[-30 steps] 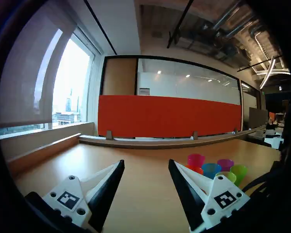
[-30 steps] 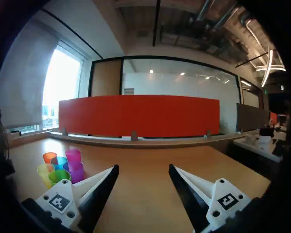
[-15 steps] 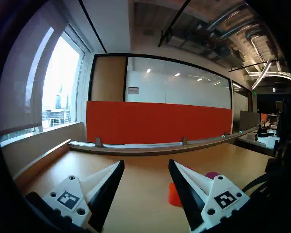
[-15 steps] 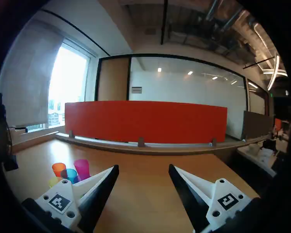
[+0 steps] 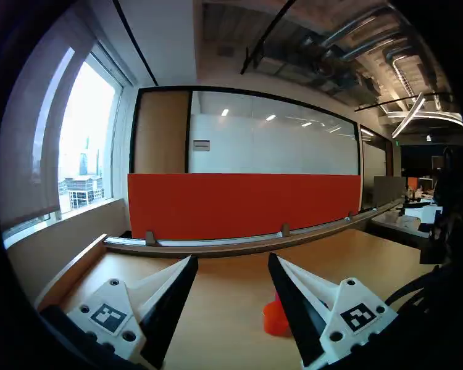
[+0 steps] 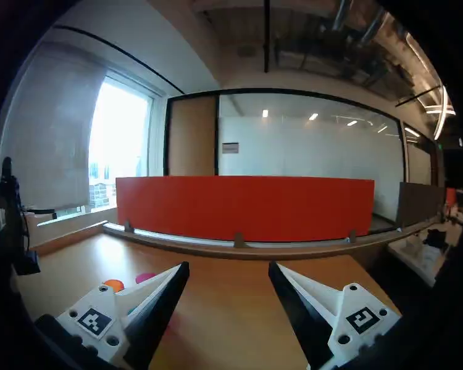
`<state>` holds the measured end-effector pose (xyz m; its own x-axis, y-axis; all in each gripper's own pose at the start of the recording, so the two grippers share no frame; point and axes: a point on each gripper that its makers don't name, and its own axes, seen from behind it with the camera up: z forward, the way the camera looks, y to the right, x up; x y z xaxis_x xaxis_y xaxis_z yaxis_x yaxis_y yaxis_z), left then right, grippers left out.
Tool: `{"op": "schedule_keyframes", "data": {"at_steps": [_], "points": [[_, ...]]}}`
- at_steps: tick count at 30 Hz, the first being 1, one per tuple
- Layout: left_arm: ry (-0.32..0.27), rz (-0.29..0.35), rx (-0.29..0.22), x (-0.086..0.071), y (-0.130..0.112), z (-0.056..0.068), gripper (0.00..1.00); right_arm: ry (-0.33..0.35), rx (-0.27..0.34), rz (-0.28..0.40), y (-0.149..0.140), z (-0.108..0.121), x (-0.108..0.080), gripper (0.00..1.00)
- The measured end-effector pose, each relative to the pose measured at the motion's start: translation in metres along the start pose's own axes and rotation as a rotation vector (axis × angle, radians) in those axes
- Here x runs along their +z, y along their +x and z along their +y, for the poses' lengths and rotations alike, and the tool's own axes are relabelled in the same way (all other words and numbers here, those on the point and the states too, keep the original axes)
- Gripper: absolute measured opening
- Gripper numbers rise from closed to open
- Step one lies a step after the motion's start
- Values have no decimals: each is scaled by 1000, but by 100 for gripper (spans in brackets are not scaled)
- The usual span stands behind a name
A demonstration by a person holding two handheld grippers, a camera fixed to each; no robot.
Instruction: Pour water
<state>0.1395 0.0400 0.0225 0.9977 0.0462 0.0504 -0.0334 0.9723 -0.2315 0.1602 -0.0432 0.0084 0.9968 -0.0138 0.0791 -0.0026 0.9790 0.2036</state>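
Observation:
In the left gripper view my left gripper (image 5: 231, 277) is open above a wooden desk (image 5: 231, 327), nothing between its fingers. An orange plastic cup (image 5: 271, 319) stands just left of its right finger, partly hidden behind it. In the right gripper view my right gripper (image 6: 228, 280) is also open and empty. The rims of an orange cup (image 6: 113, 285) and a pink cup (image 6: 145, 277) peek out beside its left finger; the rest of the cup cluster is hidden behind that finger.
An orange divider panel (image 6: 244, 206) runs along the desk's far edge, with a glass wall behind. A window (image 5: 77, 160) is on the left. A dark object (image 6: 12, 228) stands at the left desk edge. More desks (image 5: 417, 216) lie far right.
Both grippers have moved lower and closer to the desk, tilting up. The coloured cups slid down and behind the fingers in both views; both grippers stay open.

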Motion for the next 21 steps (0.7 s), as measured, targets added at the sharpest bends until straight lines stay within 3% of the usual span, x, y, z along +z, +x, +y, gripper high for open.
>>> {"op": "schedule_keyframes", "data": {"at_steps": [6, 12, 21], "points": [[-26, -3, 12, 2, 8, 1, 84, 33, 7, -4, 4, -4, 2, 99], [-88, -25, 20, 5, 3, 10, 83, 98, -10, 2, 7, -16, 2, 99], [-252, -44, 4, 4, 1, 42, 84, 226, -19, -9, 11, -39, 2, 99]]}}
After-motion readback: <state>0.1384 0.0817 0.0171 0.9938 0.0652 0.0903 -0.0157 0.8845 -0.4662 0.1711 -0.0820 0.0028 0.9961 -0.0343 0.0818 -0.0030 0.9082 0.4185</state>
